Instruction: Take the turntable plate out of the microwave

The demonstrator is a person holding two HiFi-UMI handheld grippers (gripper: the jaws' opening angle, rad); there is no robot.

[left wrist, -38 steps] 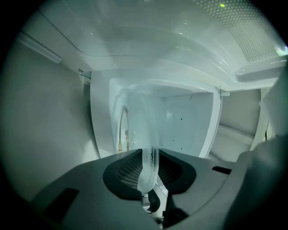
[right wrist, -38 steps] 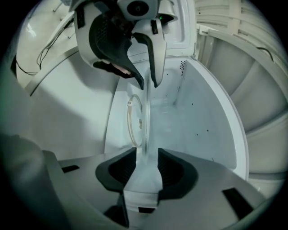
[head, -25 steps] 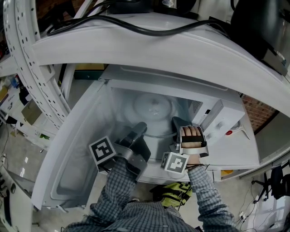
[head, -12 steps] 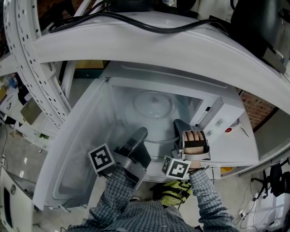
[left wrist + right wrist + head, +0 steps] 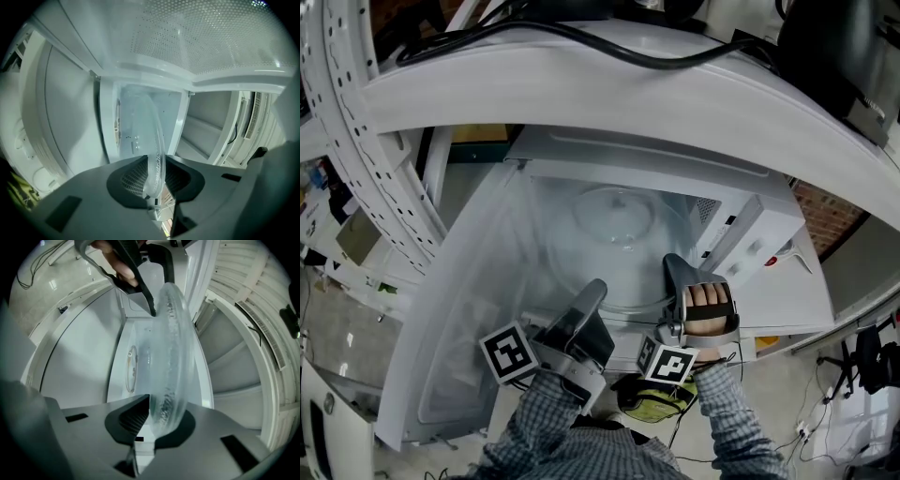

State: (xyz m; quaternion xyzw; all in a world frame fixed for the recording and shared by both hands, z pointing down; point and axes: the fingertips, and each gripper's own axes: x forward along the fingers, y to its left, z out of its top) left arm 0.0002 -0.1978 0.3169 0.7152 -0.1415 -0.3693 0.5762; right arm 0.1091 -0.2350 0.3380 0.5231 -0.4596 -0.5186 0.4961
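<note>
The clear glass turntable plate (image 5: 614, 234) lies in the open microwave's cavity (image 5: 553, 202), its near rim at the front opening. My left gripper (image 5: 592, 298) is shut on the plate's near-left rim. In the left gripper view the rim (image 5: 154, 168) stands edge-on between the two dark pads. My right gripper (image 5: 675, 274) is shut on the near-right rim, and the right gripper view has the thick glass edge (image 5: 168, 399) wedged between its pads. The left gripper's fingers (image 5: 136, 273) show at that view's top, on the plate's far side.
The microwave door (image 5: 450, 356) hangs open to the left. Its control panel (image 5: 759, 246) with knobs is at the right. A white shelf (image 5: 609, 94) with a black cable (image 5: 581, 49) overhangs the microwave. A perforated white rack upright (image 5: 356, 141) stands at left.
Both grippers have drawn back toward the microwave's front opening, and the plate's near rim has come along with them. The head view has shifted slightly.
</note>
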